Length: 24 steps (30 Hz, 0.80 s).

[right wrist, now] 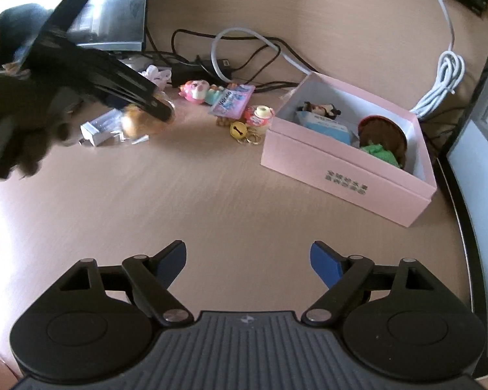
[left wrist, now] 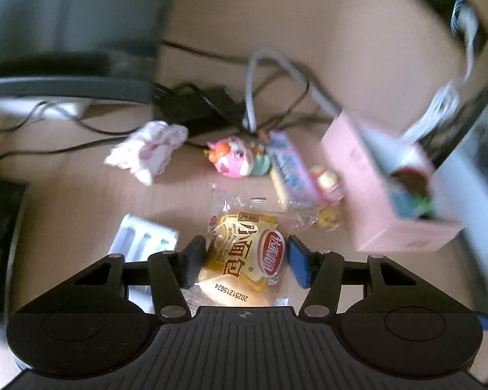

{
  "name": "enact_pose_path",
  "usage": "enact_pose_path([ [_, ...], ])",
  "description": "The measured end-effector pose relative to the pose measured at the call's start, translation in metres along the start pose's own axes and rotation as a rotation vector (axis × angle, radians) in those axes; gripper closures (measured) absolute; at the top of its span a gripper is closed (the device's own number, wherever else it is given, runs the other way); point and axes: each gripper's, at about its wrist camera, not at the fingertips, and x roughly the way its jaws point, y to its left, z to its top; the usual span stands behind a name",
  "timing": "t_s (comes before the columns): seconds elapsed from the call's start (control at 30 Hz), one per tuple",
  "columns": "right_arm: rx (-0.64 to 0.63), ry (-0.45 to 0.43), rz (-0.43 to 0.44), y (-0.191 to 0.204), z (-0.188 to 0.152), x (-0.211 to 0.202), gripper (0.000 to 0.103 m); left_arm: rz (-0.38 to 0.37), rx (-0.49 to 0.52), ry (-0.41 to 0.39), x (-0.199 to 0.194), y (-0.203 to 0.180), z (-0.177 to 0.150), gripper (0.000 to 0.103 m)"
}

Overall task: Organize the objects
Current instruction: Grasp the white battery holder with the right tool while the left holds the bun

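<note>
A yellow bread packet (left wrist: 240, 243) in clear wrap lies on the wooden table. My left gripper (left wrist: 245, 260) stands open astride it, and the right pad (left wrist: 297, 263) shows a gap to the packet. From the right wrist view the left gripper (right wrist: 161, 110) hovers just over that packet (right wrist: 135, 123). An open pink box (left wrist: 374, 195) (right wrist: 348, 175) to the right holds small figures, a blue carton and a brown round item. My right gripper (right wrist: 248, 265) is open over bare table, with nothing between its fingers.
Behind the packet lie a pink toy (right wrist: 196, 91), a purple-blue sachet (right wrist: 232, 100), a small bottle (right wrist: 260, 115), a gold bell keyring (right wrist: 240, 131) and pink-white cloth (left wrist: 149, 149). A white plastic tray (left wrist: 143, 240) lies left. Black cables (left wrist: 191, 104) and a coiled white cable (right wrist: 445, 81) run behind.
</note>
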Motion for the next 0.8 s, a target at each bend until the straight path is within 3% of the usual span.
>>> enact_pose_path([
  [0.07,0.009,-0.020,0.002,0.006,0.009,0.004,0.017,-0.002,-0.046,-0.047,-0.030,0.012,-0.008,0.044],
  [0.13,0.021,-0.027,0.026,0.014,0.019,0.011,0.015,0.053,-0.093,-0.076,-0.056,0.027,-0.018,0.044],
  [0.3,0.020,-0.026,0.121,0.053,0.049,0.035,0.015,0.221,-0.228,-0.070,-0.104,0.072,-0.047,0.044],
  [0.47,0.046,-0.056,0.177,0.104,0.083,0.065,0.015,0.279,-0.310,-0.101,-0.152,0.102,-0.078,0.044],
  [0.6,0.073,-0.088,0.180,0.138,0.100,0.084,0.015,0.294,-0.326,-0.122,-0.173,0.118,-0.098,0.044],
  [0.67,0.075,-0.121,0.184,0.150,0.108,0.096,0.015,0.344,-0.318,-0.128,-0.175,0.121,-0.107,0.044],
  [0.73,0.099,-0.101,0.198,0.162,0.120,0.112,0.015,0.400,-0.346,-0.101,-0.179,0.121,-0.115,0.044],
  [0.8,0.102,-0.076,0.195,0.173,0.132,0.127,0.015,0.400,-0.329,-0.068,-0.181,0.118,-0.119,0.044],
])
